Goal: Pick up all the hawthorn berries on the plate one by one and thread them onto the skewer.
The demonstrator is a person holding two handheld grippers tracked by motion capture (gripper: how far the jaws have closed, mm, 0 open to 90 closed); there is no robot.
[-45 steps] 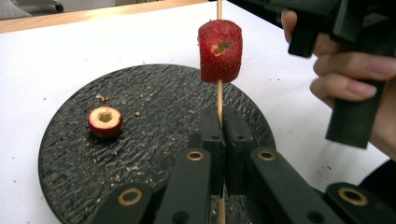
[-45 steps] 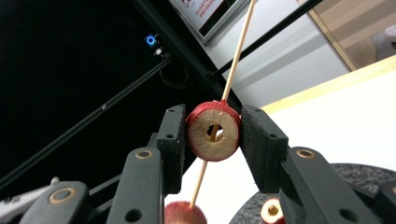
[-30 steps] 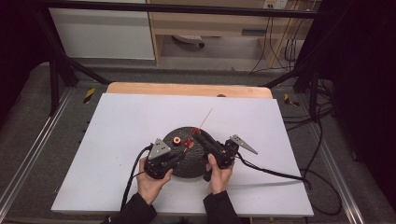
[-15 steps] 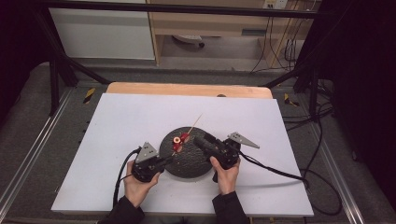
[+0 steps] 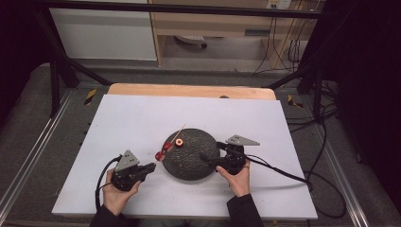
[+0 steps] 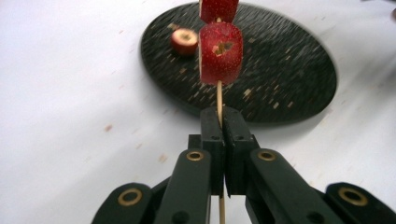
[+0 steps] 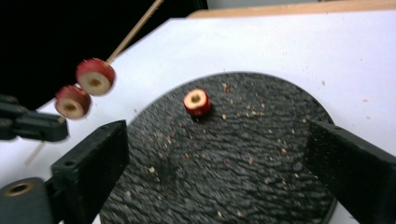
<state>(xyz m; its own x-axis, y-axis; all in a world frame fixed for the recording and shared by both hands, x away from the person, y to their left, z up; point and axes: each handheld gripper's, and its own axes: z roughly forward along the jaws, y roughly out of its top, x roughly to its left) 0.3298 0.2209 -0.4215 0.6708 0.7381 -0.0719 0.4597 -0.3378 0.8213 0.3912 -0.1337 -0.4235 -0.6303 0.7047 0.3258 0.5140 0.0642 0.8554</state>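
My right gripper (image 5: 204, 156) has just been opening, nothing between its jaws; one fruit piece (image 7: 196, 102) sits on the plate (image 5: 208, 165). My left gripper (image 5: 150, 166) clamps the skewer (image 6: 219, 100), now pulled left off the plate, ready for another piece.

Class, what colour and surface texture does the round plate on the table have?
The round plate is black with a rough, slate-like ripple, dotted with pale crumbs; the right gripper view shows it best.

Red fruit slices (image 6: 221, 52) (speckled black plate (image 5: 198, 165))
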